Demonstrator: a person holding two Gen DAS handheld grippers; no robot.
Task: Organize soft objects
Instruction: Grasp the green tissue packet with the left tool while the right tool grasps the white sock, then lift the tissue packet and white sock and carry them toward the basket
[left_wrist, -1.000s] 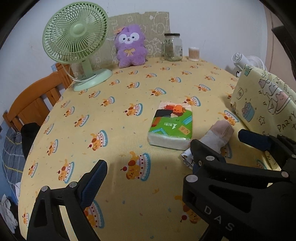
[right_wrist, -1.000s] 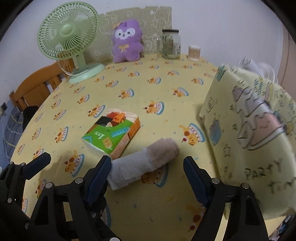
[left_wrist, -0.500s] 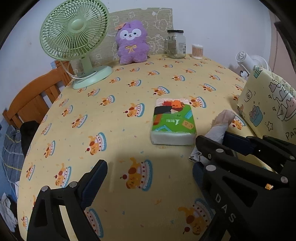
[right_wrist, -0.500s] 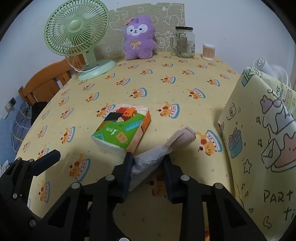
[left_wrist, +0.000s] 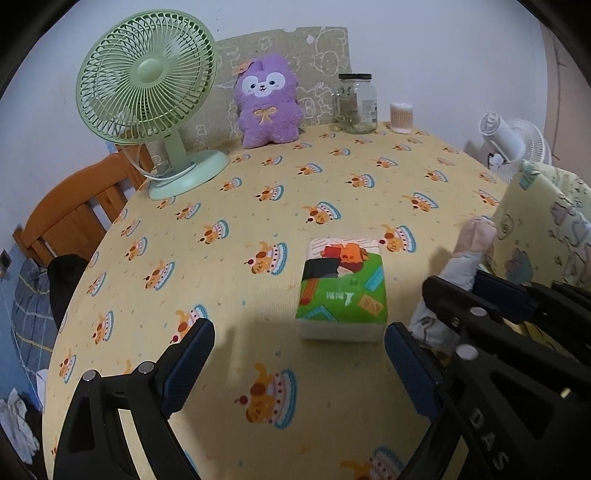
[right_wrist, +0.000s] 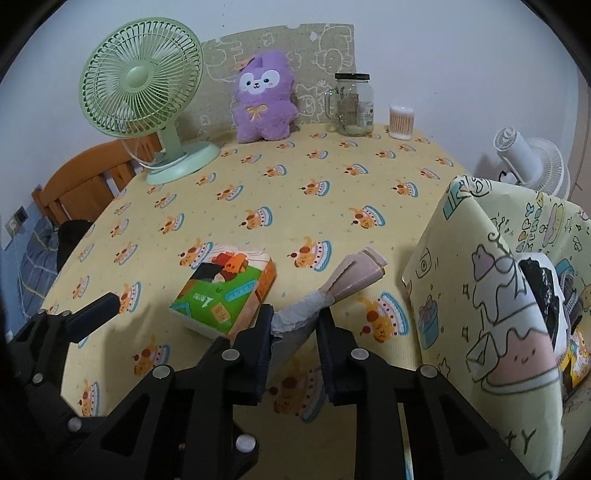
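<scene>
Item: rolled sock (right_wrist: 332, 291), grey at the near end, beige-pink at the flattened far end, lying tilted just right of the tissue pack (right_wrist: 227, 293) and pinched at its grey end by the right gripper (right_wrist: 293, 325), whose jaws have just closed onto it. Landmark: tissue pack, green and orange printed wrapper, flat on the yellow cake-print tablecloth (right_wrist: 295, 192). Left of the pack: left gripper (left_wrist: 299, 354), jaws spread wide with nothing between them, hovering over bare cloth in front of the pack. Far left behind the pack: green desk fan (right_wrist: 142, 96) at the table's rounded edge, wooden chair back (right_wrist: 85, 181) beyond it. Behind the pack: purple plush toy (right_wrist: 263, 98), glass jar (right_wrist: 354, 105), cotton-swab tub (right_wrist: 400, 122) along the wall; broad open cloth lies between these and the pack. Right of the pack: cartoon-print storage bag (right_wrist: 491, 302) standing close to the sock's far end. The right wrist view alone shows black-and-white fabric (right_wrist: 541, 284) inside the bag; the left wrist view alone shows the sock's beige tip against the bag's wall.
</scene>
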